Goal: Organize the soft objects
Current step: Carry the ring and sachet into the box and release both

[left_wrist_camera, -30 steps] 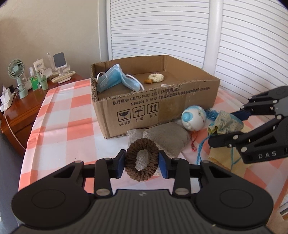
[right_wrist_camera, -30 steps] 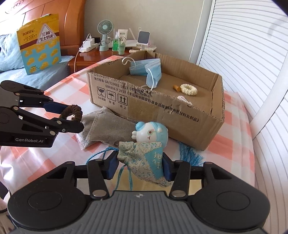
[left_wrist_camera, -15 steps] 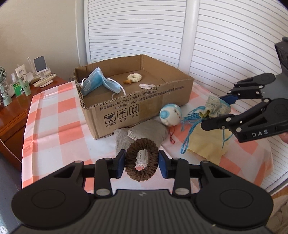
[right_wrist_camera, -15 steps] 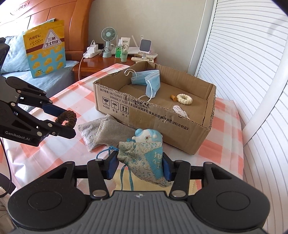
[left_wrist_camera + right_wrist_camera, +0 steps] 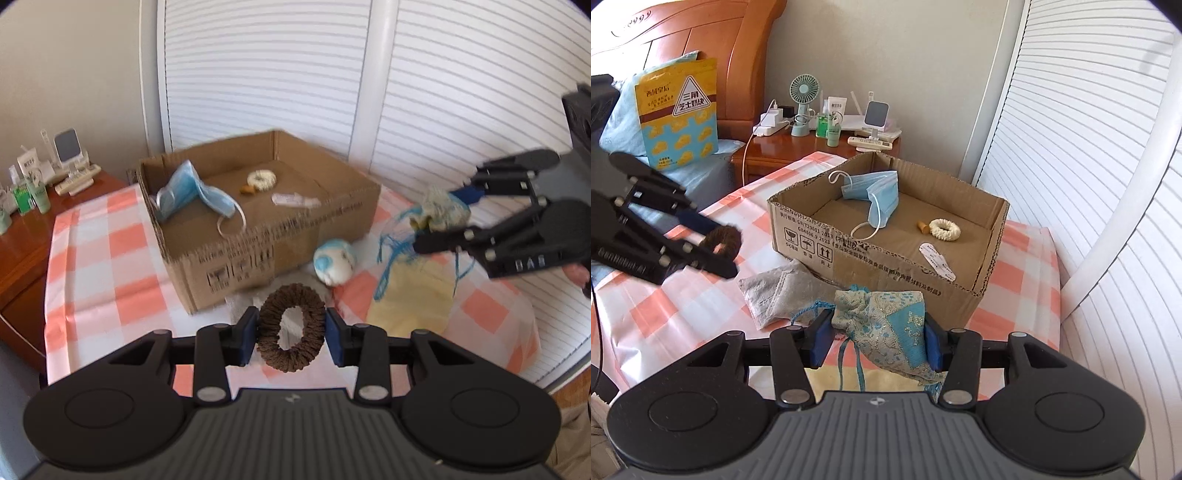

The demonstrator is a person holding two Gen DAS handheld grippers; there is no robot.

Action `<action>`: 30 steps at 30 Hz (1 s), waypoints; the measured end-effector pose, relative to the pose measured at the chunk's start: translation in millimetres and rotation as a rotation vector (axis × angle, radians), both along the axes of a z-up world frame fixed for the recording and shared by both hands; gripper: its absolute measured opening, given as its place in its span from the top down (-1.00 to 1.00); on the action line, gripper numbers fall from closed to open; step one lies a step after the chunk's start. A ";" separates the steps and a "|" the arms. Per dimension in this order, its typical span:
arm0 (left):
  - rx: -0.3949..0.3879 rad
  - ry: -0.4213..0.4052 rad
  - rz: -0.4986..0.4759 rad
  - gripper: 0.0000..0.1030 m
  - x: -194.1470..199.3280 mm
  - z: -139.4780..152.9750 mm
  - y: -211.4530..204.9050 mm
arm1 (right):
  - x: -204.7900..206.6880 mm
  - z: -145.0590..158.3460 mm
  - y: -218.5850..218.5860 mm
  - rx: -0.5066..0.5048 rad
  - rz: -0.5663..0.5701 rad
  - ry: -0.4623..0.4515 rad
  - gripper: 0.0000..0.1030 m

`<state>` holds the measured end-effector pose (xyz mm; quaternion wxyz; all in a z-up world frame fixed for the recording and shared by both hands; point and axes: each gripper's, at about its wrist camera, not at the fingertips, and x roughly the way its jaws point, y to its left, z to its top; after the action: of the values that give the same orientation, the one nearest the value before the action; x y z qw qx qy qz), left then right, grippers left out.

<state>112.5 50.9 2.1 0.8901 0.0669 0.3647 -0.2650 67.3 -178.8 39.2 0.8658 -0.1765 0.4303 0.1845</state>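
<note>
I am holding a brown scrunchie [image 5: 291,329] between the pads of my left gripper [image 5: 291,334], and my right gripper [image 5: 877,338] is pinching a teal brocade drawstring pouch [image 5: 886,325] by its body, its blue cords dangling below. Both pieces are hanging clear of the checked tablecloth [image 5: 96,258], in front of the near wall of the cardboard box [image 5: 871,254], so neither is delivered yet. Inside the box I am seeing a blue face mask [image 5: 875,194] draped over the far corner, a cream scrunchie [image 5: 945,229], a small tan bit beside it and a flat white packet [image 5: 936,260]; I am reading those as sorted. Outside, a grey cloth pouch [image 5: 779,295] is lying against the box front, a round blue-and-white plush toy [image 5: 334,262] is sitting near the box corner, and a yellow cloth [image 5: 413,299] is spread on the table. By my count, two items are in transit and three are waiting
</note>
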 end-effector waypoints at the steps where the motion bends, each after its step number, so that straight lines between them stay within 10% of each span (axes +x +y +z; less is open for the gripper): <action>1: -0.004 -0.013 0.006 0.28 3.5 4.7 0.0 | 0.0 2.0 -0.4 0.005 0.002 -0.003 -0.05; 13: 0.011 -0.121 0.067 0.16 84.3 41.0 -15.4 | 5.0 27.3 -6.3 -0.028 -0.002 -0.084 -0.05; 16: 0.016 -0.138 0.106 -0.92 100.8 39.6 -18.7 | 7.9 30.7 -7.5 -0.024 -0.007 -0.095 -0.05; 30: 0.071 -0.200 0.204 -0.99 53.6 32.0 -22.5 | 48.6 40.1 -7.2 0.041 -0.055 -0.101 -0.06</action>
<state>166.1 28.4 34.0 0.9414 0.0868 0.2882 -0.1521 115.9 -186.0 79.3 0.8946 -0.1559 0.3869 0.1603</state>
